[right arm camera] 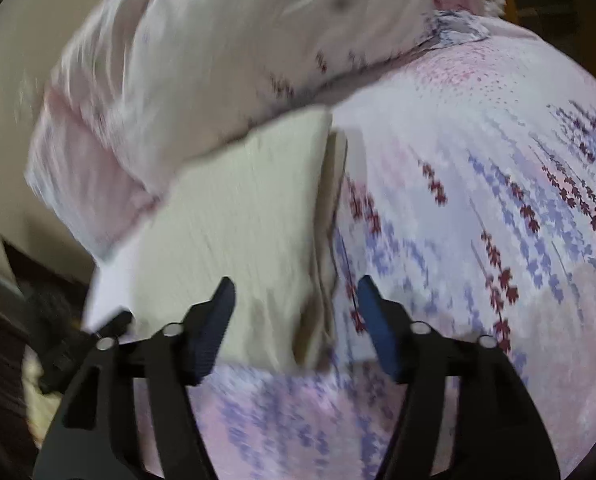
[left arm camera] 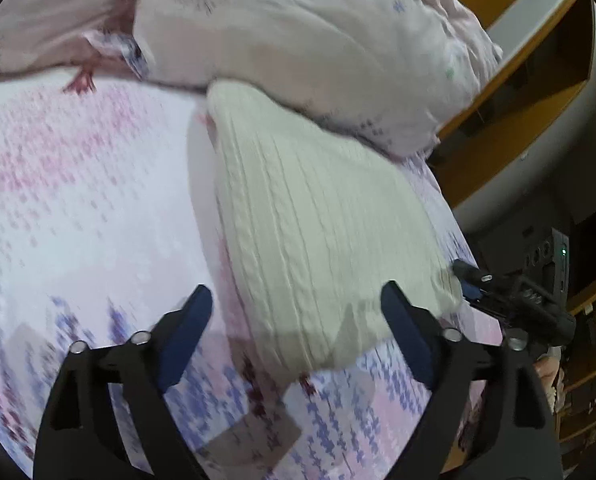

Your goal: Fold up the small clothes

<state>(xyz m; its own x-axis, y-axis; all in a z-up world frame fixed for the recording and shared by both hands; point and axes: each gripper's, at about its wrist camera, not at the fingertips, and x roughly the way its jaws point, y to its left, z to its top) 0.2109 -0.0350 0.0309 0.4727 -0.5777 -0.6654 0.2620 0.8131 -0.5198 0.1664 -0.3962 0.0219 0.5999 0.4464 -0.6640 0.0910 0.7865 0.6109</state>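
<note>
A cream, ribbed-knit small garment (left arm camera: 318, 232), folded into a flat, roughly rectangular pad with stacked layers showing along one edge, lies on the bed's pink-and-lavender floral sheet (left arm camera: 78, 200), its far end tucked against a rumpled pale pink quilt (left arm camera: 298, 32). The left claw (left arm camera: 298, 312) stands wide open and holds nothing, the garment's near corner lying just ahead between its blue-padded fingers. The right claw (right arm camera: 296, 304) is likewise parted and empty, the garment's layered edge just ahead of its gap and toward its left finger.
</note>
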